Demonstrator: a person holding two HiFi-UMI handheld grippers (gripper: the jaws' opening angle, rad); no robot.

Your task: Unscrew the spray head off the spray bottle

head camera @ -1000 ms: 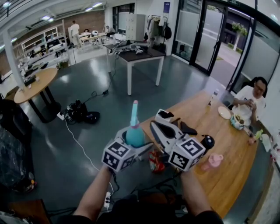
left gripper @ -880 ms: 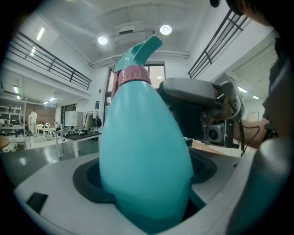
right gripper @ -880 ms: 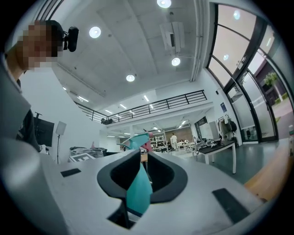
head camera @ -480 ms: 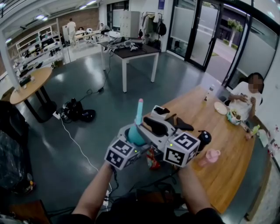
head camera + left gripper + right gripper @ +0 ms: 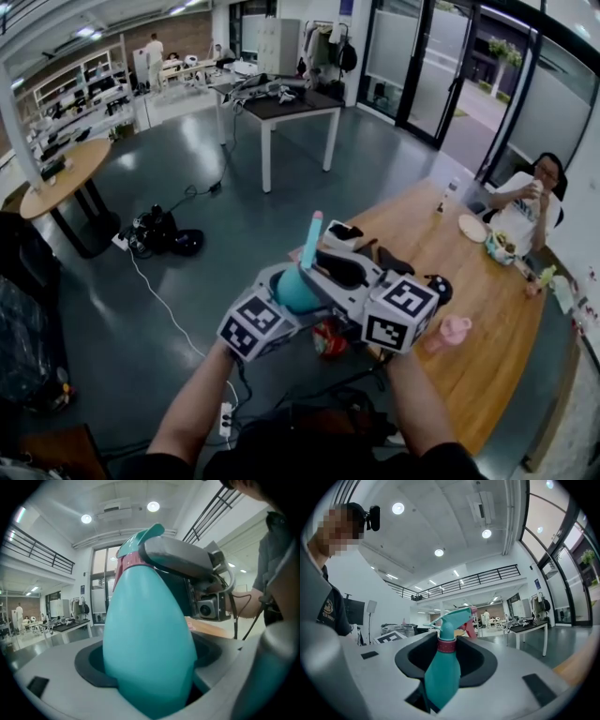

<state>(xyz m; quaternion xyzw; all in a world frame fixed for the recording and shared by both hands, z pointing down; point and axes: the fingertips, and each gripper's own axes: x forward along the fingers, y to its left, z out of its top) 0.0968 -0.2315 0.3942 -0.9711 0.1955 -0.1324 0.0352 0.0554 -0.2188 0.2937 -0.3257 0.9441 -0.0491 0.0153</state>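
A teal spray bottle [image 5: 298,291] is held up in front of me, its spray head [image 5: 312,234] with a pink tip pointing up. My left gripper [image 5: 289,289] is shut on the bottle's fat body [image 5: 150,639], which fills the left gripper view. My right gripper [image 5: 325,269] reaches in from the right at the neck. In the right gripper view the pink collar [image 5: 446,645] and the spray head [image 5: 454,617] stand between the right gripper [image 5: 445,665] jaws. These have just been closing, with gaps still showing on both sides of the neck. One grey right finger [image 5: 180,560] lies across the collar.
Below my hands a wooden table [image 5: 487,309] runs to the right, with a pink object [image 5: 453,330], a black object [image 5: 441,286] and a red packet [image 5: 330,339] on it. A person [image 5: 530,202] sits at its far end. Cables [image 5: 164,234] lie on the grey floor to the left.
The right gripper has come in leftward from beside the bottle to around its neck, and its jaws stand wider than before. The spray head now leans slightly more to the right.
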